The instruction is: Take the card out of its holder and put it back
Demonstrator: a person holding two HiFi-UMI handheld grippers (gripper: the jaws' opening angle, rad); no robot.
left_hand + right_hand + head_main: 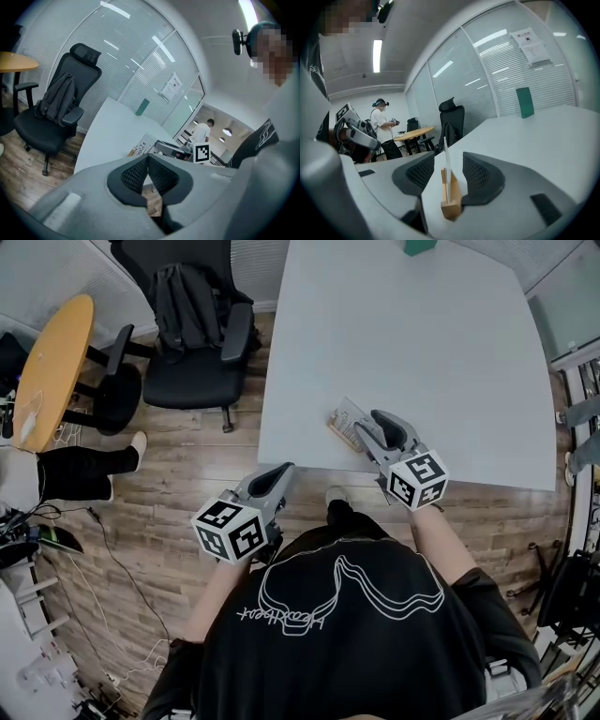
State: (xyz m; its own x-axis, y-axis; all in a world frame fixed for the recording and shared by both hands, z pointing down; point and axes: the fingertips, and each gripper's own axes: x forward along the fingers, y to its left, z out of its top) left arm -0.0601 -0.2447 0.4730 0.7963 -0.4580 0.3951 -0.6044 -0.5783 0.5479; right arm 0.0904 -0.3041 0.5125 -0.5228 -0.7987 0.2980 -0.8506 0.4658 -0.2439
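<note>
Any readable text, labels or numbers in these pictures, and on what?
Nothing can be read for sure.
Card in its holder: print too small.
Black shirt: cursive word, upside down, illegible.
Notice on glass wall: blurred.
Left cube, right cube: square markers, no words.

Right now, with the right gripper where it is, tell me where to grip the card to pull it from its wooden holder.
Grip the card by its upper part, above the wooden holder, one pad on each flat face. It stands upright and edge-on between the open jaws of the right gripper, so close from there, then probably lift straight up.
</note>
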